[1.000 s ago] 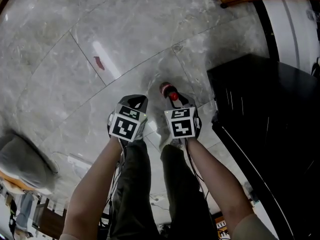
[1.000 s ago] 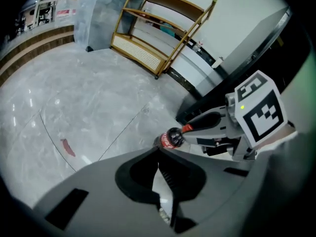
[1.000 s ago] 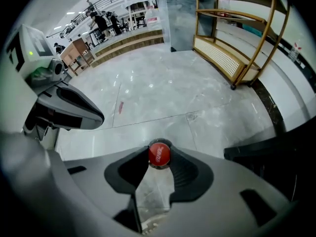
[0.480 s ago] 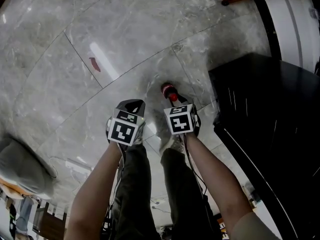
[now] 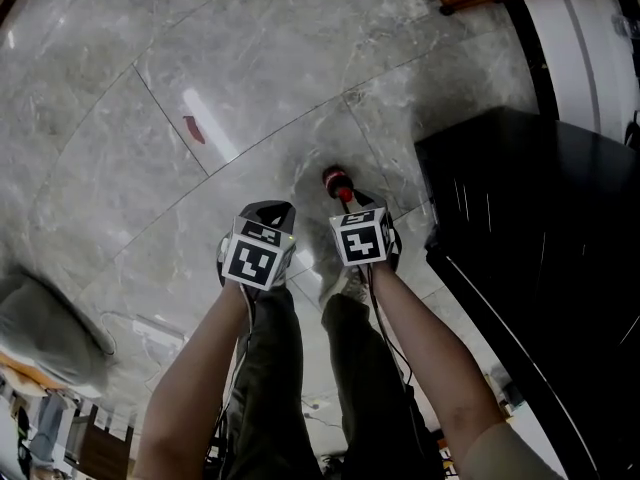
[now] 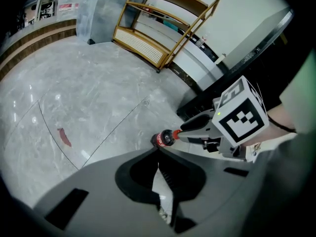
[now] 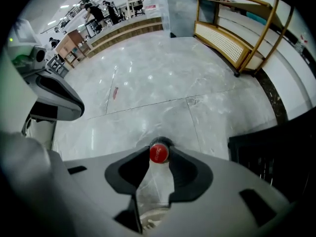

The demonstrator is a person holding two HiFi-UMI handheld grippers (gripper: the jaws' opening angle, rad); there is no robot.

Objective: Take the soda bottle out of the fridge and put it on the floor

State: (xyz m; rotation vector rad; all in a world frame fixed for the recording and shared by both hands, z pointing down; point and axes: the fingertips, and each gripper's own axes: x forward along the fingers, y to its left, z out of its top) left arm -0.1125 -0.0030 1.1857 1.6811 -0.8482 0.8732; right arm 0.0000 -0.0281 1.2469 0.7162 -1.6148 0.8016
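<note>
The soda bottle [image 5: 337,181], dark with a red cap [image 7: 159,152], hangs upright over the marble floor [image 5: 150,88]. My right gripper [image 5: 350,200] points straight down and is shut on the bottle's neck just under the cap. Its jaws have just been closing, with the bottle top between them [image 7: 159,158]. Whether the bottle's base touches the floor is hidden. My left gripper [image 5: 266,212] is close beside it on the left, tilted down, shut with nothing in it [image 6: 158,154]. From the left gripper view the bottle [image 6: 162,138] shows at the right gripper's fingertips.
The black fridge [image 5: 530,218] stands right of the grippers. A gold wire rack [image 6: 163,28] stands farther off by the wall. A red mark [image 5: 194,129] lies on the floor. The person's legs [image 5: 270,368] are below the grippers, and a grey object [image 5: 40,328] sits at the left edge.
The right gripper with the bottle has sunk slightly toward the floor. The left gripper has edged a little to the right.
</note>
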